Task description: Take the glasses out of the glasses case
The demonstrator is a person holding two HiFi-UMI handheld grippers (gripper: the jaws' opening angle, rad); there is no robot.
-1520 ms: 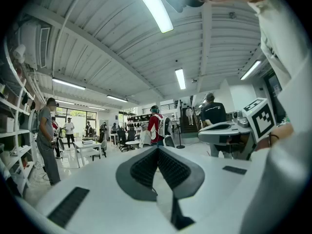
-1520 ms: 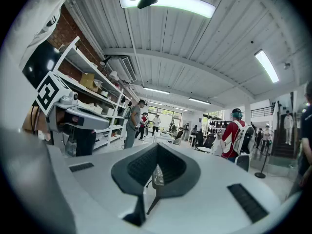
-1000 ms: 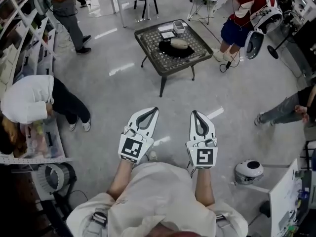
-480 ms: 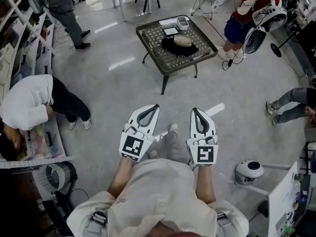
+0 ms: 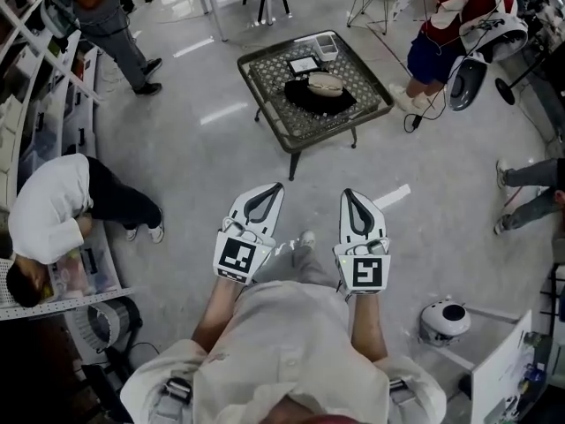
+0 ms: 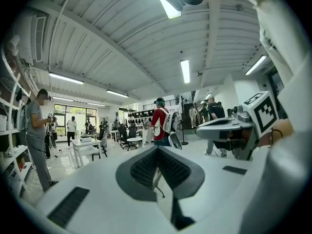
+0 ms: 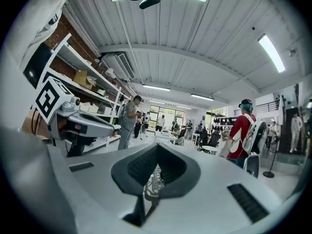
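A beige oval glasses case (image 5: 325,83) lies closed on a black cloth (image 5: 311,102) on a low dark mesh table (image 5: 291,122), far ahead across the floor. No glasses show. My left gripper (image 5: 278,186) and right gripper (image 5: 347,193) are held side by side in front of my chest, well short of the table, pointing toward it. Both are shut with nothing in them. The left gripper view shows its own jaws (image 6: 157,147) meeting at the tip, with the right gripper (image 6: 229,126) beside it. The right gripper (image 7: 157,145) looks the same, tips together.
Two small boxes (image 5: 305,63) (image 5: 326,42) sit at the table's far side. A person in white (image 5: 53,201) crouches by shelving on the left. Others stand at the top left (image 5: 97,11) and top right (image 5: 446,16). A white round device (image 5: 444,318) rests on the floor right.
I have stepped forward, one leg now showing between the grippers. The table sits slightly lower in view. Both grippers stay shut and keep their places.
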